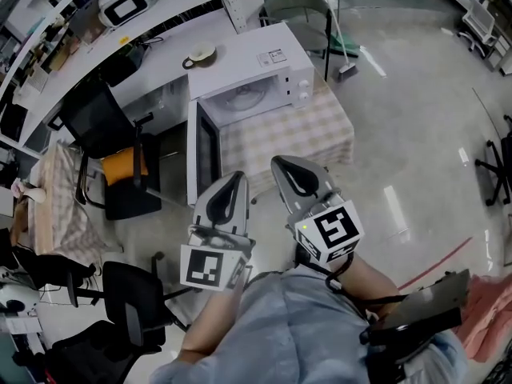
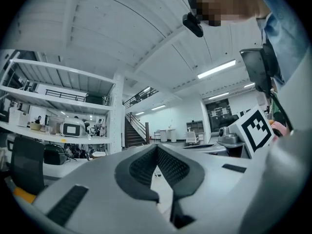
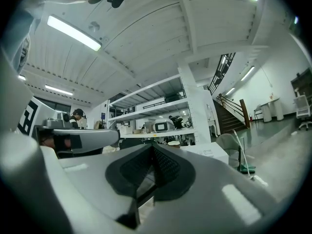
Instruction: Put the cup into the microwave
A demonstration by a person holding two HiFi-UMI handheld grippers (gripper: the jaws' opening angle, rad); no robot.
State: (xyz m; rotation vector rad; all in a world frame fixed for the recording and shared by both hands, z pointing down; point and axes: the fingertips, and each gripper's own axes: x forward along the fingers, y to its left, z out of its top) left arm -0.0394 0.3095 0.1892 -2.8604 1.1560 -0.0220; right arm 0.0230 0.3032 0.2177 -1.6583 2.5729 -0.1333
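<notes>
Nearest in the head view are the person's two forearms in blue sleeves (image 1: 280,318), each holding one gripper level and pointing toward the microwave.

- Left gripper (image 1: 237,178): jaws closed, pads meeting at the tips, nothing between them.
- Right gripper (image 1: 279,163): jaws closed and likewise empty.
- Marker cubes: two, one on each gripper. The left gripper view shows the right gripper's cube (image 2: 256,129) beside it, and the right gripper view shows the left gripper alongside.

Beyond the grippers stands one white microwave (image 1: 276,62) on a table with a checked cloth (image 1: 296,138).

- Only the head view shows that the microwave's door (image 1: 198,154) is swung open to the left, baring the cavity and its turntable.
- The gripper views do not show the door or the cavity.

There is one cup (image 1: 200,54). It sits on top of the microwave near the back left corner, well apart from both grippers. The right gripper view shows it as a small pale shape on the microwave's top, past the jaw tips.

Farther off:

- One grey chair (image 1: 298,2) stands behind the microwave.
- At least three black office chairs (image 1: 96,118) stand on the left; their exact number cannot be told.
- One staircase (image 2: 133,130) and the ceiling lights appear only in the gripper views.
</notes>
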